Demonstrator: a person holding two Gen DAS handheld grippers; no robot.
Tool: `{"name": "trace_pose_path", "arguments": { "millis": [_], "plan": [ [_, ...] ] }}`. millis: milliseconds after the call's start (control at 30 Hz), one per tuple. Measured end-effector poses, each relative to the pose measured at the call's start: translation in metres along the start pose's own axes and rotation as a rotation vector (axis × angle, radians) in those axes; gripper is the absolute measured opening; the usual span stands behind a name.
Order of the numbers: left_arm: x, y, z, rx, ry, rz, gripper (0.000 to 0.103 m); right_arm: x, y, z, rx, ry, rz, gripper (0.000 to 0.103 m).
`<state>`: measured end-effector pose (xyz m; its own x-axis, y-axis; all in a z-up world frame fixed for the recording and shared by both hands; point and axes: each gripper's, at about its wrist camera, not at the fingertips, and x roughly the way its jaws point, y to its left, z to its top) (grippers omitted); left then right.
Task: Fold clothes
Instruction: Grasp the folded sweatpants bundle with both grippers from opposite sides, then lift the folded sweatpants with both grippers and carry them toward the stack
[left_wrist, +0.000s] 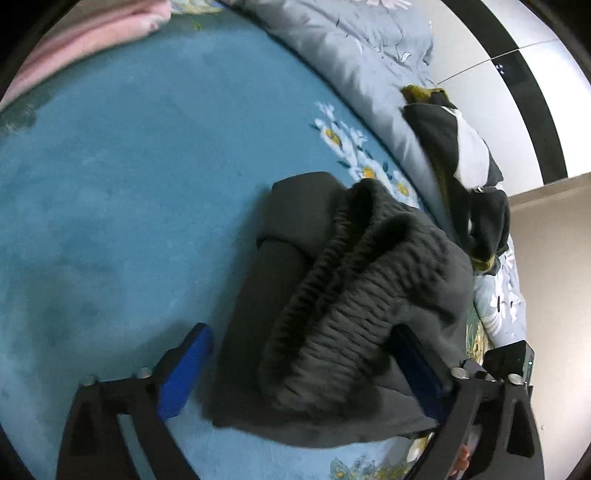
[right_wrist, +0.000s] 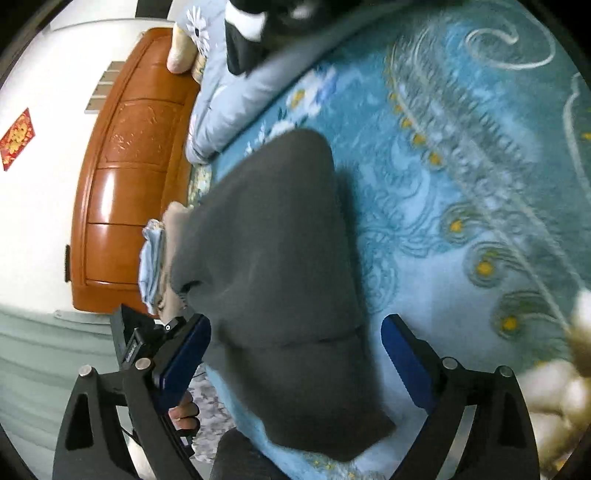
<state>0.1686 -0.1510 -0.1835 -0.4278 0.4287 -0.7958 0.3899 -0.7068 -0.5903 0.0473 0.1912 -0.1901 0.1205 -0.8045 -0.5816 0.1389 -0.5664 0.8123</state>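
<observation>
The dark grey trousers (left_wrist: 332, 295) lie doubled over on the teal bedspread (left_wrist: 129, 184), ribbed waistband (left_wrist: 325, 302) uppermost. They look soft, limp and light; the thick waistband seems the surest hold. The left gripper (left_wrist: 303, 369) and right gripper (right_wrist: 295, 354) both stand wide open astride the cloth, clamping nothing. More dark clothes (left_wrist: 465, 170) lie far right.

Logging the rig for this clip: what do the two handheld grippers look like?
Both match: the left gripper and right gripper each have black angular frames with triangular cut-outs, silver round bolts and two flat blue pads. No sleeves show; markings cannot be made out.
</observation>
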Motion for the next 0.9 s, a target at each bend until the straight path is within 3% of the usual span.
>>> {"name": "trace_pose_path", "arguments": {
  "millis": [133, 267, 333, 433, 533, 733, 900],
  "plan": [
    [0.011, 0.021, 0.0, -0.108, 0.054, -0.099, 0.103, 0.016, 0.008, 0.008, 0.005, 0.002, -0.047, 0.094],
    [0.008, 0.021, -0.007, -0.135, 0.029, -0.1, 0.103, 0.023, 0.021, 0.013, -0.021, -0.004, -0.09, 0.084],
    [0.004, 0.016, -0.01, -0.132, 0.005, -0.079, 0.095, 0.025, 0.024, 0.013, -0.042, -0.004, -0.129, 0.075],
    [-0.006, -0.001, -0.021, -0.072, -0.068, -0.04, 0.085, 0.021, 0.03, 0.012, -0.056, -0.004, -0.141, 0.061],
    [-0.024, -0.006, -0.031, -0.067, -0.134, -0.054, 0.072, 0.017, 0.044, 0.016, -0.095, 0.016, -0.167, 0.055],
    [-0.087, -0.003, -0.048, -0.095, -0.284, -0.158, 0.071, 0.014, 0.122, 0.027, -0.326, 0.066, -0.158, 0.052],
    [-0.171, 0.009, -0.027, -0.094, -0.469, -0.17, 0.071, 0.027, 0.203, 0.04, -0.509, 0.115, -0.103, 0.052]
  ]
}}
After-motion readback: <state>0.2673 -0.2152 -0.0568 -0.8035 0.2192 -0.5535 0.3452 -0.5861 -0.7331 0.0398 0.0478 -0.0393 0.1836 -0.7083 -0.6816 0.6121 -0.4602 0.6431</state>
